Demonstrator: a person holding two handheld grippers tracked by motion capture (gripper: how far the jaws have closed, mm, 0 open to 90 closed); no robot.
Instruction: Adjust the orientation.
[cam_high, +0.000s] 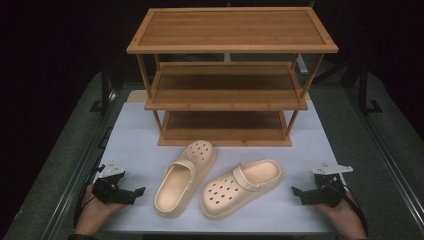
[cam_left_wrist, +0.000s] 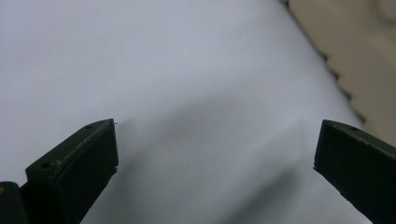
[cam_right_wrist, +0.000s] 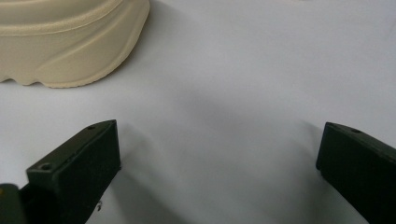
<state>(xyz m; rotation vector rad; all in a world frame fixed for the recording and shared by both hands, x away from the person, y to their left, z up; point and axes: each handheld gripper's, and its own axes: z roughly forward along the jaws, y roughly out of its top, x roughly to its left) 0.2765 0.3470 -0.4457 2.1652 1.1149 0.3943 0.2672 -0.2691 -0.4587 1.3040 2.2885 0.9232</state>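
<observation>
We note two cream clogs on the white worktop (cam_high: 130, 135), in front of a wooden three-tier rack (cam_high: 227, 75). The left clog (cam_high: 184, 177) lies with its toe toward the rack and its open heel toward us; the right clog (cam_high: 241, 187) lies angled across, perforated toe toward us and heel end to the right. The two sit just beside each other near their middles; whether they actually touch we cannot tell from the high view.

Containers: the rack's top, middle and bottom shelves all show bare wood. Each clog's foot opening holds nothing that we can see.

Left tongs (cam_high: 136, 192): near the worktop's left front corner, pointing right toward the left clog, set apart from it. Jaws stand wide apart with bare worktop between them (a ridged cream sole edge (cam_left_wrist: 355, 51) sits at the upper right of the left gripper view).

Right tongs (cam_high: 298, 194): near the right front corner, pointing left toward the right clog, apart from it. Jaws wide apart, nothing between them; the clog's rounded end (cam_right_wrist: 70, 42) shows at upper left of the right gripper view.
</observation>
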